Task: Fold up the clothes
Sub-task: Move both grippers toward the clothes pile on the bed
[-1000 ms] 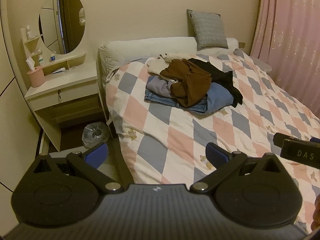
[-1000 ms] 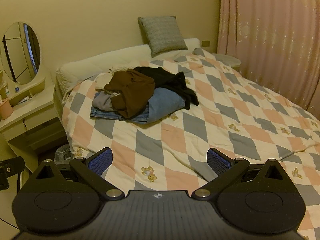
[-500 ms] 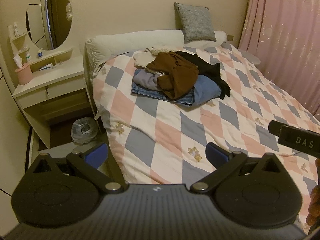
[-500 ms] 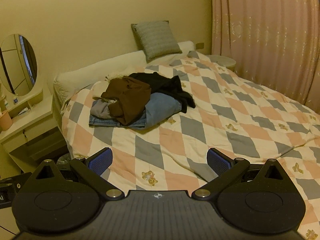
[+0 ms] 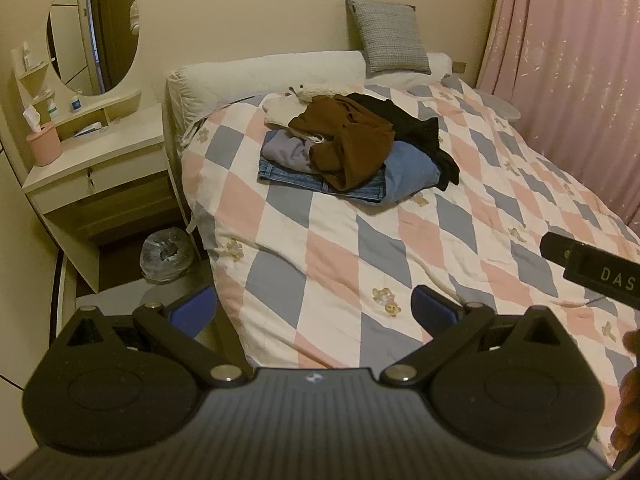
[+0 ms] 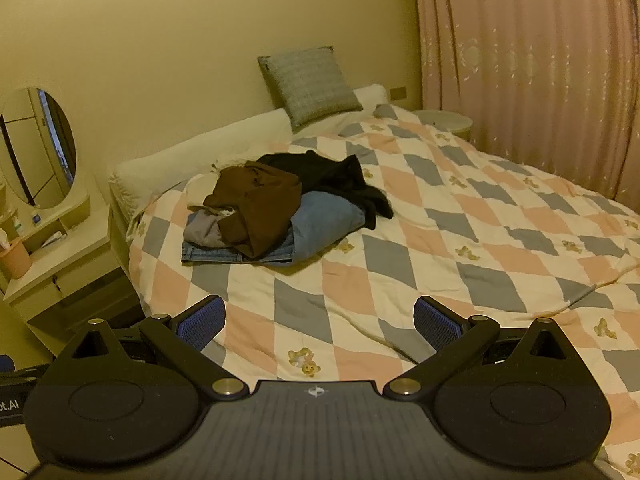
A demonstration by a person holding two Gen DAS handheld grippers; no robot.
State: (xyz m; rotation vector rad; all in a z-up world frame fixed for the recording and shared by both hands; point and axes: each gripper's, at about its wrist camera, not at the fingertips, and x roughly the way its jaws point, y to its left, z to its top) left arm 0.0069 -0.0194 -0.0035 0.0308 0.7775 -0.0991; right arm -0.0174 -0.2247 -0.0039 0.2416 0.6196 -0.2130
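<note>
A pile of clothes lies on the bed near its head end. A brown garment (image 5: pixel 348 140) (image 6: pixel 260 204) is on top, with black clothes (image 5: pixel 408 128) (image 6: pixel 332 176), blue jeans (image 5: pixel 404 172) (image 6: pixel 324 220), a grey piece (image 5: pixel 286 150) and a cream piece (image 5: pixel 280 110) around it. My left gripper (image 5: pixel 314 310) is open and empty, over the near left edge of the bed, far from the pile. My right gripper (image 6: pixel 320 320) is open and empty above the quilt, also well short of the pile.
The bed has a pink, grey and white checked quilt (image 5: pixel 400 248) (image 6: pixel 460 232). A grey pillow (image 5: pixel 390 36) leans on the headboard. A dressing table (image 5: pixel 100 168) with mirror stands left, a bin bag (image 5: pixel 166 254) below. Pink curtains (image 6: pixel 540 72) hang right.
Both grippers have drifted and turned a little, so the pile and bed shift in view. Both stay open and empty.
</note>
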